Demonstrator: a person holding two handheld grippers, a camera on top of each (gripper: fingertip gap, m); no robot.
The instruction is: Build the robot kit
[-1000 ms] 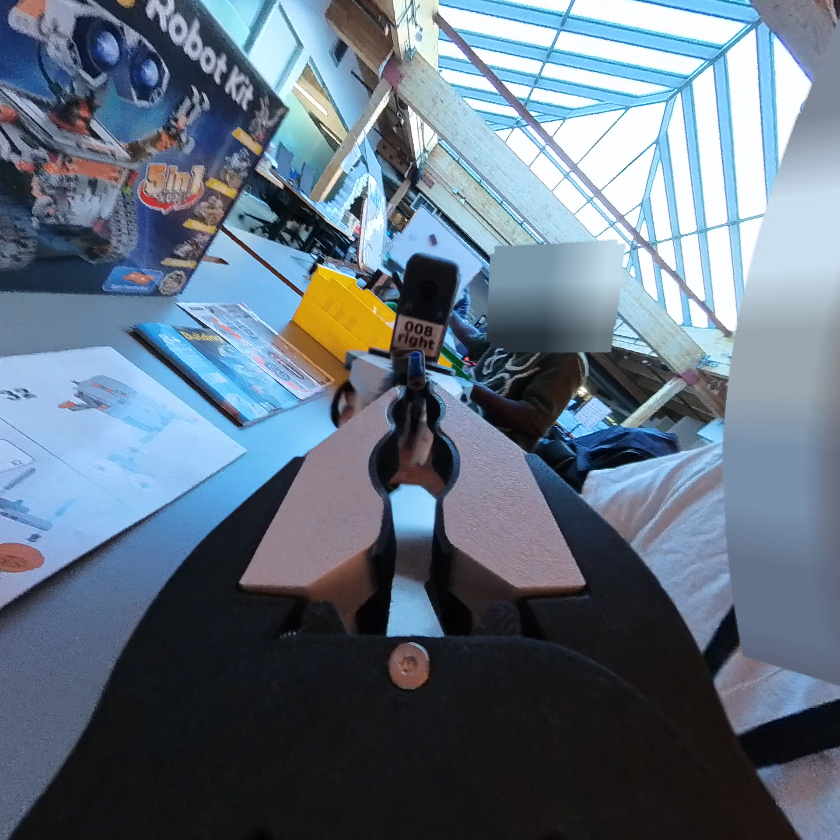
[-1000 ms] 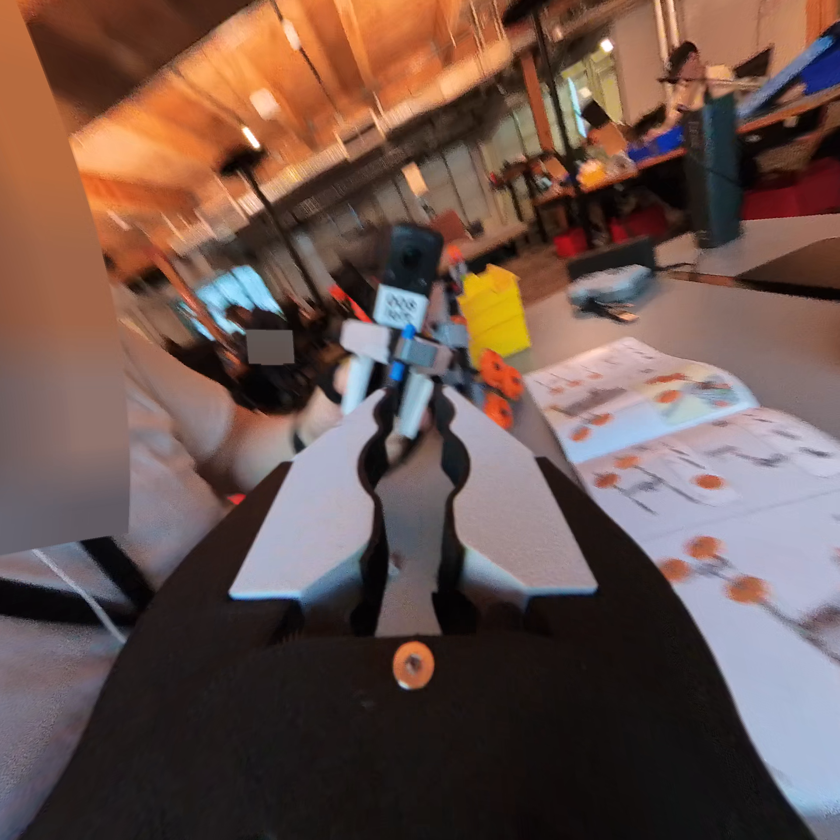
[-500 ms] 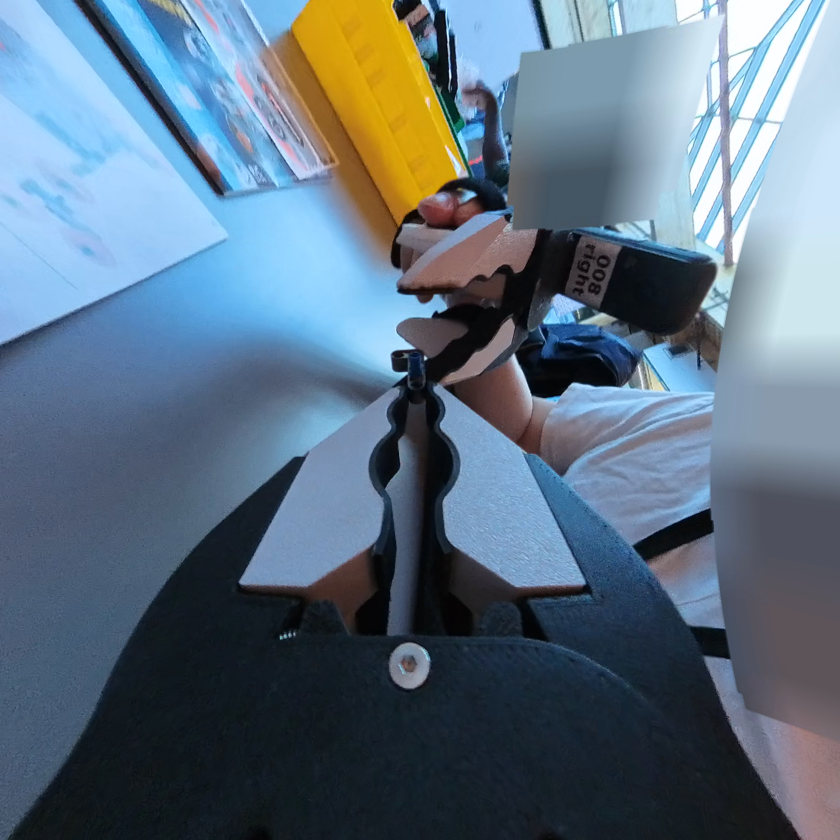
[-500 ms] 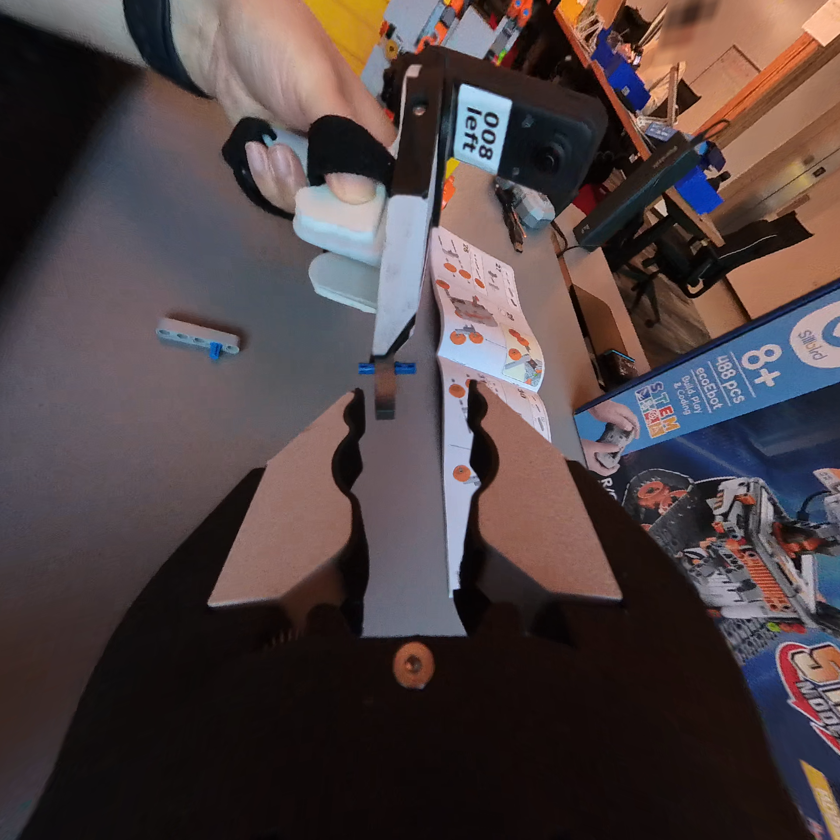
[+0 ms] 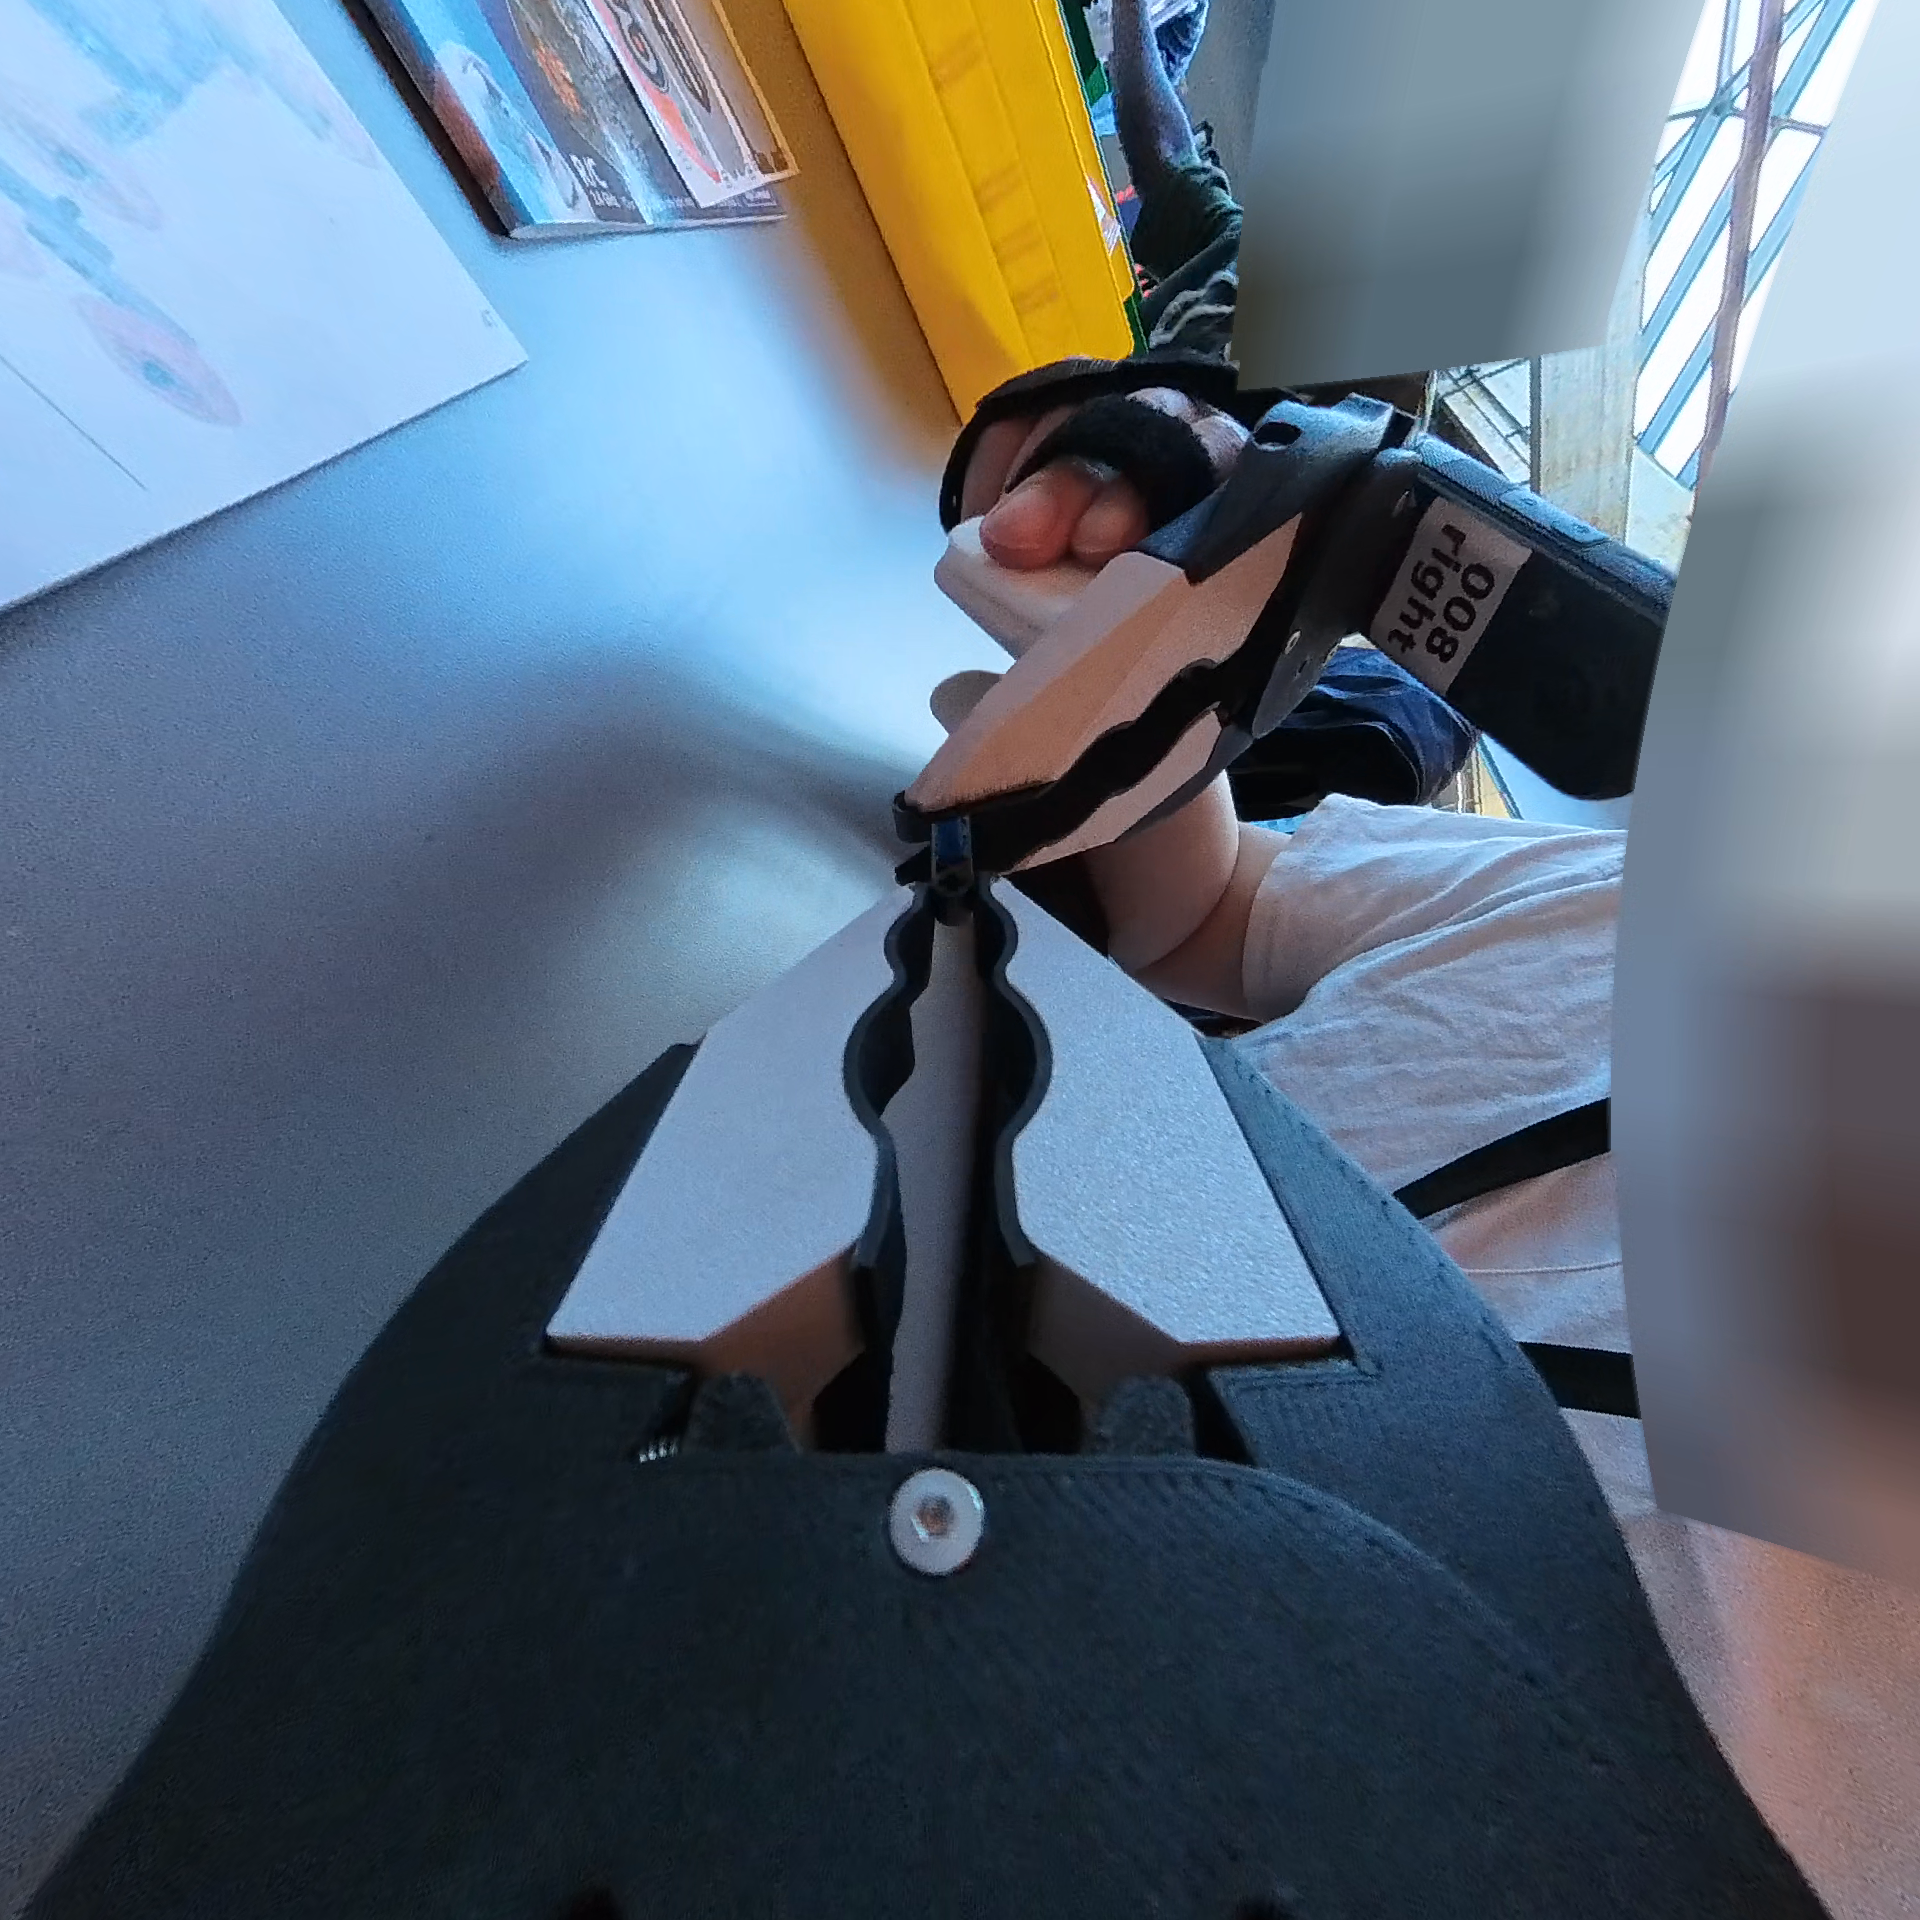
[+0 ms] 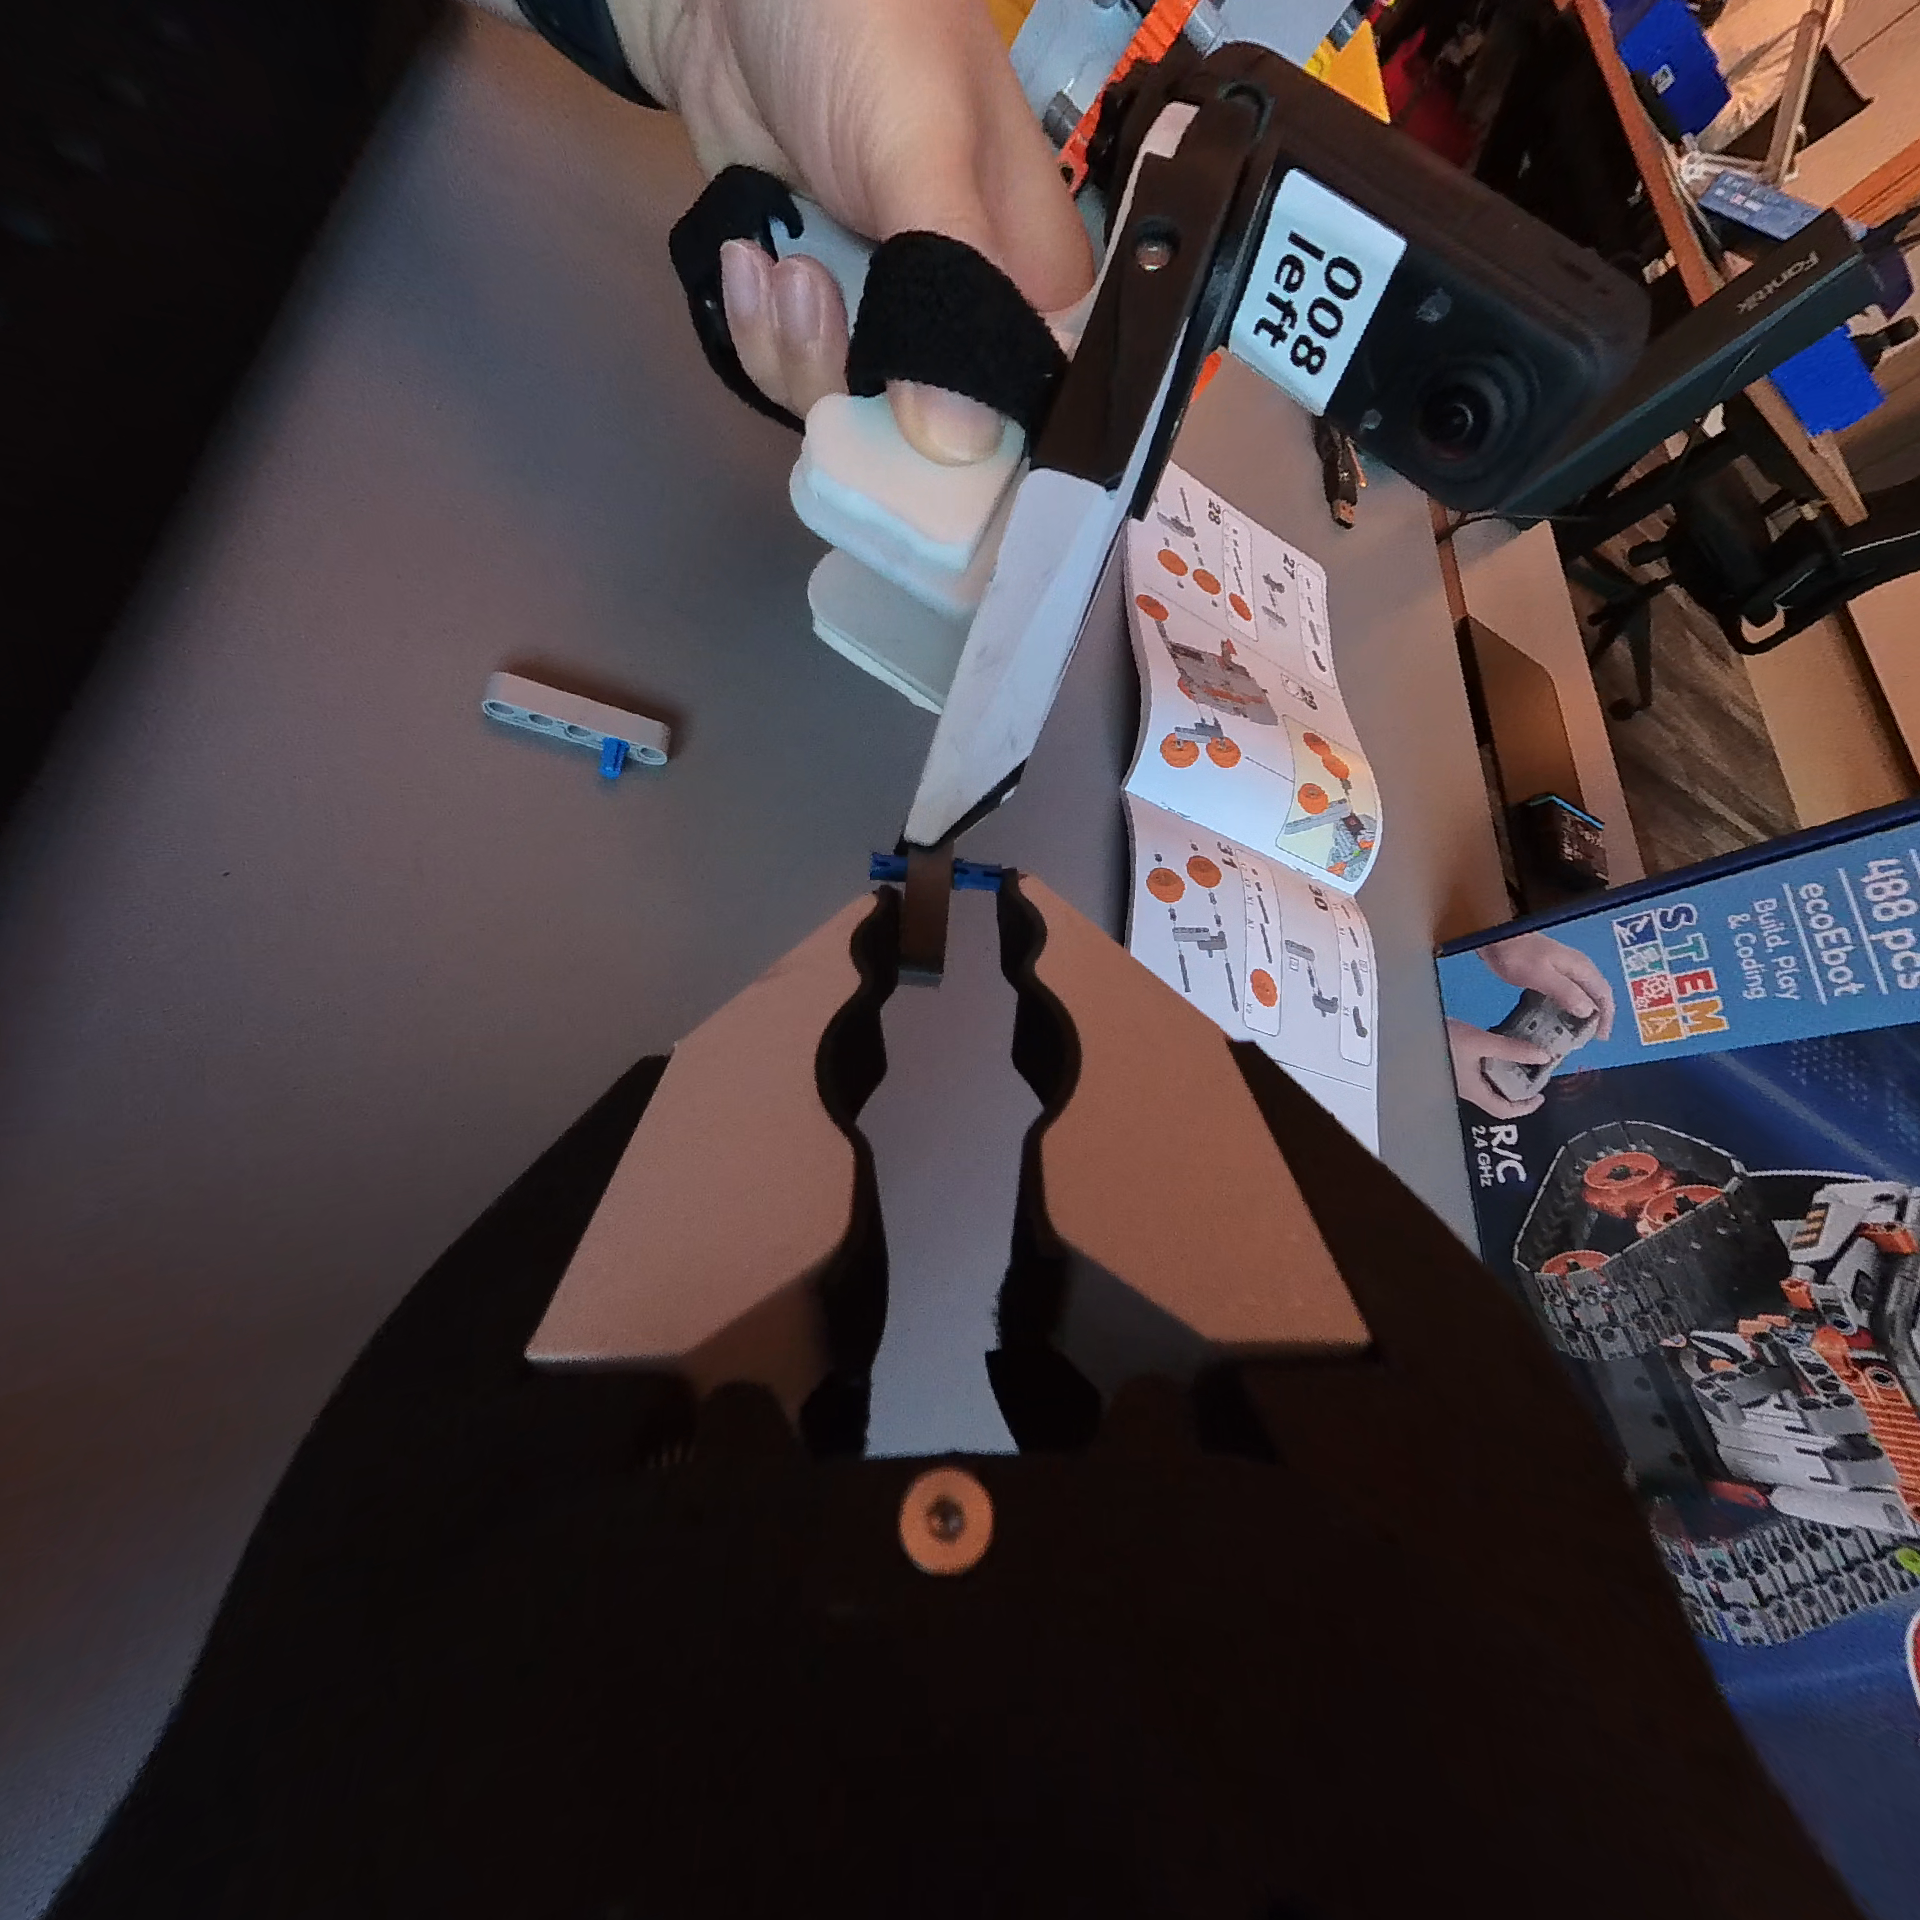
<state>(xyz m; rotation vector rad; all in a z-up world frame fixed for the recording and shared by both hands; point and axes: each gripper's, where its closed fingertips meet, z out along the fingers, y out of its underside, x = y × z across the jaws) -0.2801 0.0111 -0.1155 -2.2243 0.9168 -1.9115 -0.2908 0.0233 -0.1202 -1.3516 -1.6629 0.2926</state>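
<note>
My left gripper [image 5: 951, 904] is shut on a small dark grey beam [image 6: 922, 935] with a blue pin [image 6: 977, 875] pushed crosswise through it. In the right wrist view the left gripper [image 6: 935, 831] comes down from above and holds the beam on edge above the grey table [image 6: 312, 1039]. My right gripper [image 6: 940, 899] meets it tip to tip, its two fingertips closed against the two ends of the blue pin. In the left wrist view the right gripper [image 5: 940, 826] comes in from the upper right, held by a hand.
A light grey beam with a blue pin [image 6: 577, 722] lies on the table to the left. An open instruction booklet [image 6: 1247, 790] and a blue kit box [image 6: 1714, 1195] are to the right. A yellow bin [image 5: 966, 177], booklets [image 5: 582, 114] and an instruction sheet [image 5: 208, 312] lie farther off. The grippers are tip to tip, or close to it.
Both grippers turned from facing the room to facing the table. The right gripper then moved up to the left one and narrowed its jaws onto the blue pin.
</note>
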